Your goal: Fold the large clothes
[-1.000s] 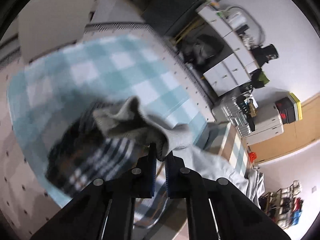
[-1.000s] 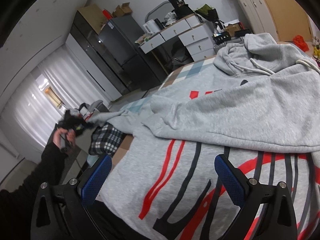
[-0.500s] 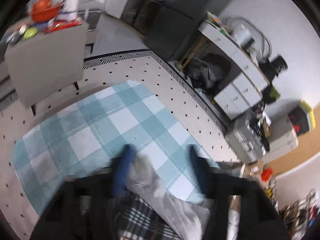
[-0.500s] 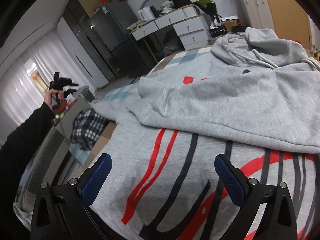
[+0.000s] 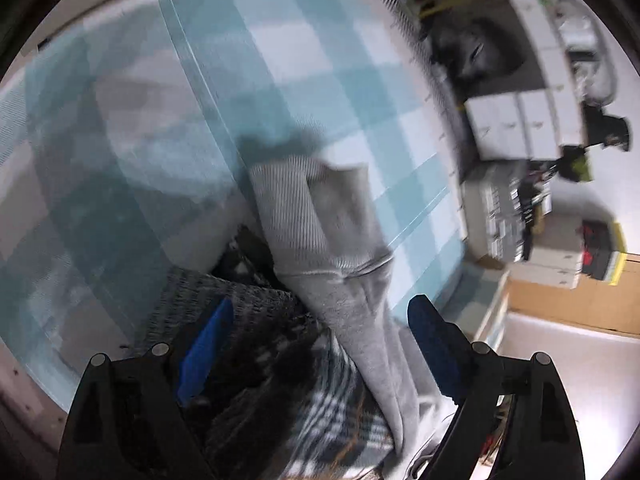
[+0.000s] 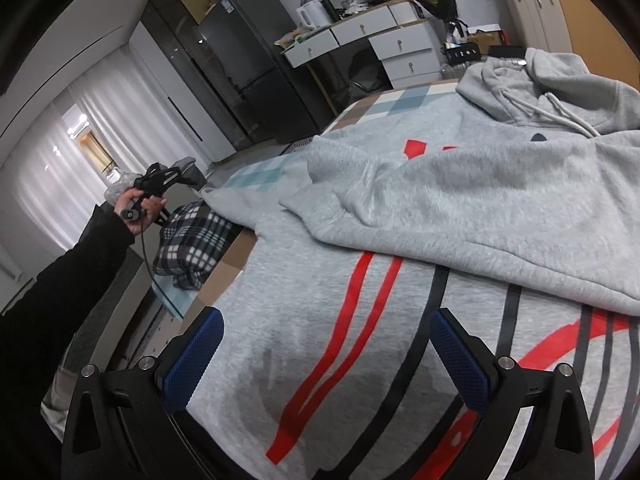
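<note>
A grey hoodie (image 6: pixel 400 320) with red and black stripes lies spread out, hood (image 6: pixel 540 92) at the far right. One sleeve (image 6: pixel 460 208) is folded across its chest. The other sleeve (image 5: pixel 340 248) hangs over the edge, ribbed cuff outward. My left gripper (image 5: pixel 318 342) points down at this sleeve. Its jaws are opening, with the sleeve between them and neither pad touching it. In the right wrist view a hand in a black sleeve holds the left gripper (image 6: pixel 176 172) at the far left. My right gripper (image 6: pixel 328 360) hovers open over the hoodie's striped body.
A black-and-white plaid garment (image 6: pixel 192 240) is heaped at the left edge, under the hanging sleeve (image 5: pixel 280 380). A blue checked rug (image 5: pixel 320 60) covers the floor below. A dark fridge (image 6: pixel 248 60) and a white drawer desk (image 6: pixel 380 44) stand along the back wall.
My left gripper, shut on the cuff a second ago, has let it go, opened wide and dropped towards the hanging sleeve. My right gripper has drifted a little over the hoodie.
</note>
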Tool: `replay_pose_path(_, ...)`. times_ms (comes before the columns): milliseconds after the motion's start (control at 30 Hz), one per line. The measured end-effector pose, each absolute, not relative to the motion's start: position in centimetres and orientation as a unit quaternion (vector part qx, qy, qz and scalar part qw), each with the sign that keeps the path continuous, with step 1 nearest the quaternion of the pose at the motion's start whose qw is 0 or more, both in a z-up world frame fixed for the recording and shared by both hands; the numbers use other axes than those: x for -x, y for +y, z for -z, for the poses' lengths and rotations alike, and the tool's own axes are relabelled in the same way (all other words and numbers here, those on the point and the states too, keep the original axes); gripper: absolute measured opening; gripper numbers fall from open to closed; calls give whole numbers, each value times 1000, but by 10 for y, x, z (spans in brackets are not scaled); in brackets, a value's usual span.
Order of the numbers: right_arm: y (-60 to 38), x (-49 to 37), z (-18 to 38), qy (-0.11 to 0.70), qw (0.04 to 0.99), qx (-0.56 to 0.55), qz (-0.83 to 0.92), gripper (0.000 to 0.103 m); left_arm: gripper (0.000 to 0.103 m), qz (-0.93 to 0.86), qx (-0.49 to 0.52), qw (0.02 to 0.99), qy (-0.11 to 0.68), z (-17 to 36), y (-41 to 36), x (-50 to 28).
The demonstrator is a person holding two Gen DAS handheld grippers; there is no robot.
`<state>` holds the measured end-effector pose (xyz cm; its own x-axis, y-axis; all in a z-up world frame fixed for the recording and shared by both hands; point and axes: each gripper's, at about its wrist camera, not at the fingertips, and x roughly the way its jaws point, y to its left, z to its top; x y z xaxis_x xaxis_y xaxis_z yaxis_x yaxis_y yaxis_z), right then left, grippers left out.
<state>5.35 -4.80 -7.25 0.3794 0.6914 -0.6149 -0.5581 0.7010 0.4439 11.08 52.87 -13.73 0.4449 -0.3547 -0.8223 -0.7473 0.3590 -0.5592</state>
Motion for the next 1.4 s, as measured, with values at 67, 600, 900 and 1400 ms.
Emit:
replay_pose_path(67,-46,-55,74,411,825,-78,-379,103,86,-152,553,646,503,143,522,-120)
replay_pose_path(600,-47,-54,80,425,819,-70,-380,103,8,-181,549,656,485,160,517,-133)
replay_pose_path(900,-50,-56,77,421,821,-76,-378,103,6,-193,517,733,397,105,525,-116)
replay_pose_path(1400,-71,-53,52,383,833,-119,-381,103,5,-131,419,864,245,-12,472,-100)
